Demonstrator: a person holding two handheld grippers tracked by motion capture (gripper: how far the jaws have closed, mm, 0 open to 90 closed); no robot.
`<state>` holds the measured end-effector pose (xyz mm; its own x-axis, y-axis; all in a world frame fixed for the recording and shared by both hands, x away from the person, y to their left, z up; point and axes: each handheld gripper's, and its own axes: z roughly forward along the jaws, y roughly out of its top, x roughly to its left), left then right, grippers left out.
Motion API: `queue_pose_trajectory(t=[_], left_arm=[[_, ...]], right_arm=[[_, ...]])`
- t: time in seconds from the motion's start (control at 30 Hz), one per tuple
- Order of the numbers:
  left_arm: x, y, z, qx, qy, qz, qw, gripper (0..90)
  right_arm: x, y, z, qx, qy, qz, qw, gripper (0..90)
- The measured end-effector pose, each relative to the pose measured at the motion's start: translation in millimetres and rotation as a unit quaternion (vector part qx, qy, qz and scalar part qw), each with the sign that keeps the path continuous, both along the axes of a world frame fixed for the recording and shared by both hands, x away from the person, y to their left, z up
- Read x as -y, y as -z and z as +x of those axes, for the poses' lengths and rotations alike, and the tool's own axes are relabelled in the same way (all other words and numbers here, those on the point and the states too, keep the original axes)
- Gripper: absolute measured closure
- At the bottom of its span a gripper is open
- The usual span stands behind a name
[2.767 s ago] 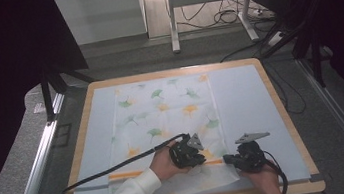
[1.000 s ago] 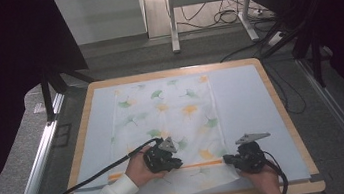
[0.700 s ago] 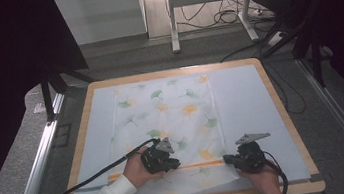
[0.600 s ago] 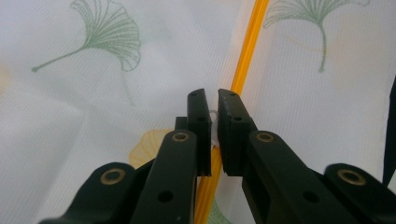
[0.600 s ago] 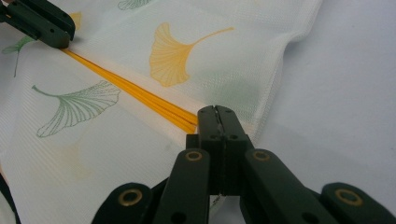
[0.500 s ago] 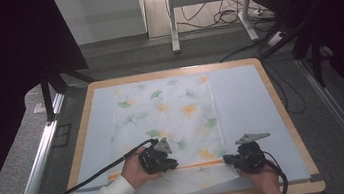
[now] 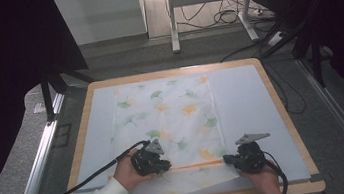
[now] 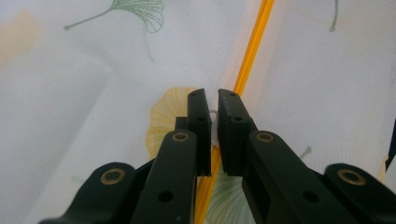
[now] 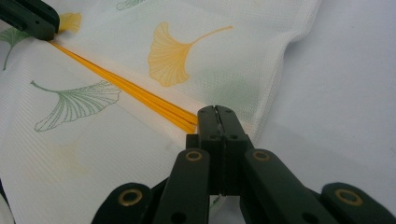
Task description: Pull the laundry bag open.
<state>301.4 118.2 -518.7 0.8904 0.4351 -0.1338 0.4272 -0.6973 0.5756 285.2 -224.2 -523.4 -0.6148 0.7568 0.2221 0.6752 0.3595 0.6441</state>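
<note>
Near the counter's front edge, the left tool, pinched on the bag's zipper pull, has slid leftward, opening the orange zipper; the right tool clamps the zipper's end.

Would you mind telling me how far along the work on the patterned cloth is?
Done: the cloth lies flat on the table. In hand: the left claw and right claw pinch its near edge at the orange stripe. Left, probably: lifting that edge and folding the cloth.
</note>
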Motion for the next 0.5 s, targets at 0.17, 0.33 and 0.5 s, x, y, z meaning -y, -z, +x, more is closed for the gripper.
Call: queue_pose_trajectory(t=[0.17, 0.33, 0.5], left_arm=[[-4.9, 0.3, -1.3, -0.001, -0.005, 0.000, 1.0000, 85.2], [-7.7, 0.0, -3.2, 0.004, -0.005, 0.005, 1.0000, 85.2], [-13.3, 0.8, -3.3, -0.002, -0.012, 0.000, 0.9999, 85.2]], right_arm=[[0.0, 0.2, 0.2, 0.001, 0.000, 0.001, 1.0000, 89.8], [0.0, 0.2, 0.0, 0.001, 0.000, 0.001, 1.0000, 89.8], [0.1, 0.3, 0.1, 0.001, 0.000, 0.001, 1.0000, 89.8]])
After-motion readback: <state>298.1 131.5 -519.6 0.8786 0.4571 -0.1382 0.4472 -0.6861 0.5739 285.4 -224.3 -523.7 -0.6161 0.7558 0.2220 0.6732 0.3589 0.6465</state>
